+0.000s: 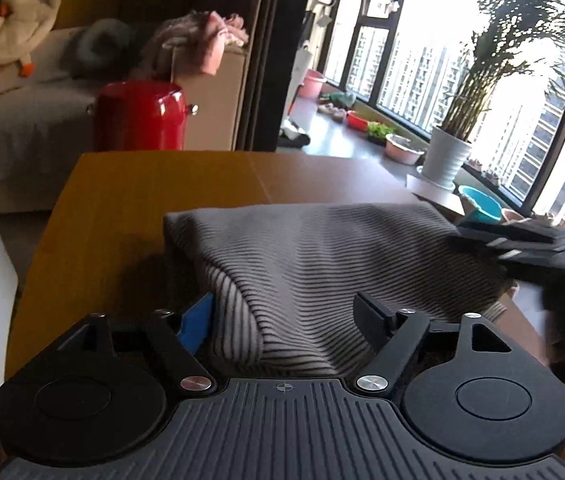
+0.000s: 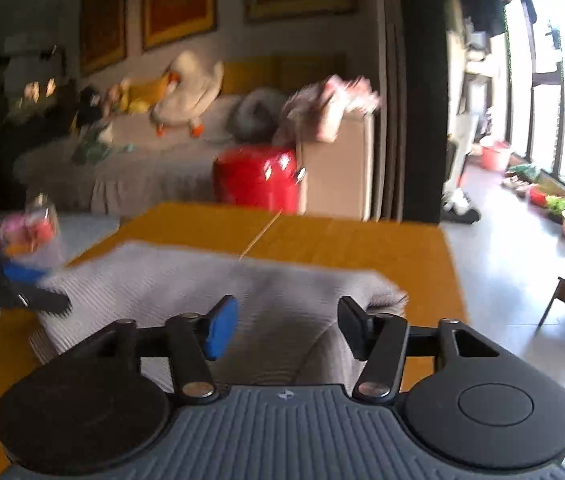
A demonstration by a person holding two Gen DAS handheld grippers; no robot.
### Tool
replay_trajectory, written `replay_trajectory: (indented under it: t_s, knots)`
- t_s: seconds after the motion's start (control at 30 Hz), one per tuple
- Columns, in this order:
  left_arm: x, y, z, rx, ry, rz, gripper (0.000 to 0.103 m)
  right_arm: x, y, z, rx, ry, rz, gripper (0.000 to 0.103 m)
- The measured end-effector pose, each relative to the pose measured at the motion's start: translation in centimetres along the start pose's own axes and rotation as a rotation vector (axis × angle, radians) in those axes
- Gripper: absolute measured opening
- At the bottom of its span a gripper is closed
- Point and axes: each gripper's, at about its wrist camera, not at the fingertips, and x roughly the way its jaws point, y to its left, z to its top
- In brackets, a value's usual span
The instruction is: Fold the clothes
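The striped grey garment (image 1: 314, 280) is laid folded on the wooden worktop (image 1: 130, 208), bunched toward the near edge, presumably so another fold can be taken. The left tool (image 1: 282, 320) is spread wide astride the cloth, gripping nothing. The right tool (image 2: 286, 328) is half open over it, seemingly unclamped. No readable writing is seen.

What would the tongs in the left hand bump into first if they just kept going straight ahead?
Most likely the grey striped garment: it lies bunched on the wooden table, directly ahead of the left tongs, whose open jaws already straddle its near fold. Depth is hard to judge, but nothing else sits in between.
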Motion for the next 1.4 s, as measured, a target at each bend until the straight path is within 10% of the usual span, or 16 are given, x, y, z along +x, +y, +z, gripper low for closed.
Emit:
replay_trajectory:
  t_s: [0.27,0.63,0.83,1.0,1.13,1.23,1.4]
  knots:
    - [-0.4,-0.9,0.2,-0.015,0.002,-0.234,0.087,1.2,1.1,-2.6,-0.009,0.074,-0.036,0.056]
    - [3.4,5.5,2.4,-0.082,0.009,0.116,0.077,-5.5,6.6,-3.8,-0.09,0.129,0.23,0.065]
    - [-1.8,2.8,3.0,-0.023,-0.071,-0.002,0.076,-5.4,4.2,0.6,-0.116,-0.022,0.109,0.049]
    - [-0.3,-1.4,0.3,0.011,0.118,-0.269,0.061,0.7,1.3,-0.8,-0.082,0.099,-0.028,0.038]
    - [3.3,-1.0,-1.7,0.014,0.227,-0.224,0.05,0.6,1.7,-3.1,-0.113,0.126,-0.044,0.038]
    - [5.1,1.3,-0.2,-0.04,0.198,-0.203,0.033,-1.5,2.9,-4.4,-0.135,0.129,-0.036,0.038]
    - [8.0,2.7,1.9,-0.059,0.137,-0.174,0.032,-5.5,6.3,-6.2,-0.161,0.158,0.097,0.036]
